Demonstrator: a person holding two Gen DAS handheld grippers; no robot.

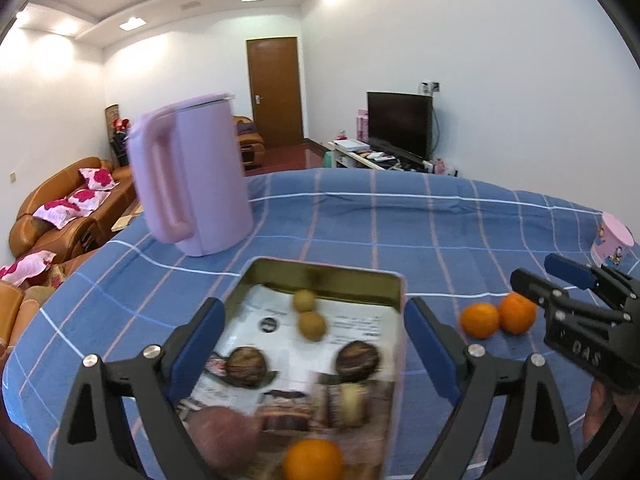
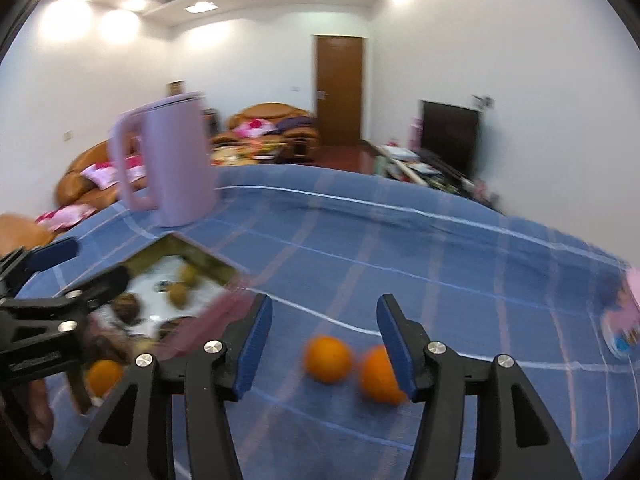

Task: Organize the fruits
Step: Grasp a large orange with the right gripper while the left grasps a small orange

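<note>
Oranges are next: two sit loose on the blue checked counter, right of the tin already holding one. Right claw hangs released over them, left claw released over the tin. It needs to straddle one orange and clench.

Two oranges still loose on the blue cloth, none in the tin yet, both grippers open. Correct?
Not quite: one orange already lies in the tin, as the left wrist view shows. The rest holds: two oranges lie loose on the blue cloth, and the left gripper and right gripper are both open.
</note>
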